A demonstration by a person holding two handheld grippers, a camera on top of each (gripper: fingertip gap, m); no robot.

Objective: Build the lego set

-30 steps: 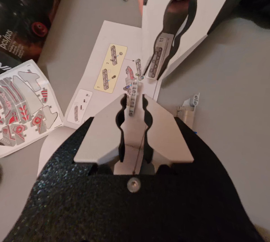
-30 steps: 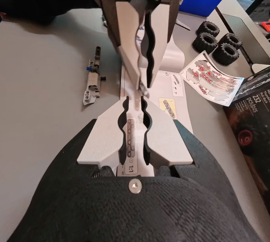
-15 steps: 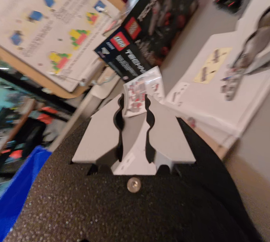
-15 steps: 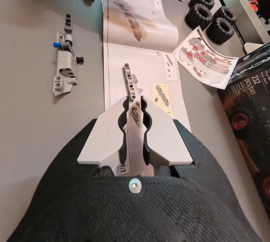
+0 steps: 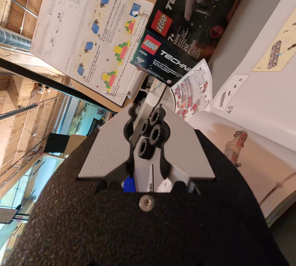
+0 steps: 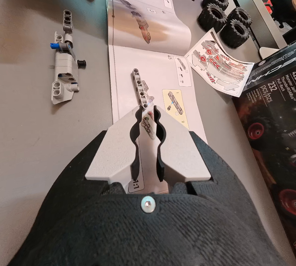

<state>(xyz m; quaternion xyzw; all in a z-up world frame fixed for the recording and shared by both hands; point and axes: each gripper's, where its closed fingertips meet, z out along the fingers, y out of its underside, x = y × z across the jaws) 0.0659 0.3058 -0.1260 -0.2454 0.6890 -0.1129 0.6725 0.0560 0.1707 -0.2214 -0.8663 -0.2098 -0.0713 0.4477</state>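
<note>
Grippers, both empty: your right gripper (image 6: 148, 108) hovers with jaws spread over the open instruction booklet (image 6: 141, 59), its tips just short of the grey five-hole beam (image 6: 139, 88) lying flat on the page. Left of it on the table (image 6: 32, 122) lies the grey sub-assembly (image 6: 64, 72). Your left gripper (image 5: 146, 110), tilted, jaws likewise spread, frames four black tyres (image 5: 150, 134) ahead; sticker sheet (image 5: 192, 91) and set box (image 5: 184, 33) lie beyond.
</note>
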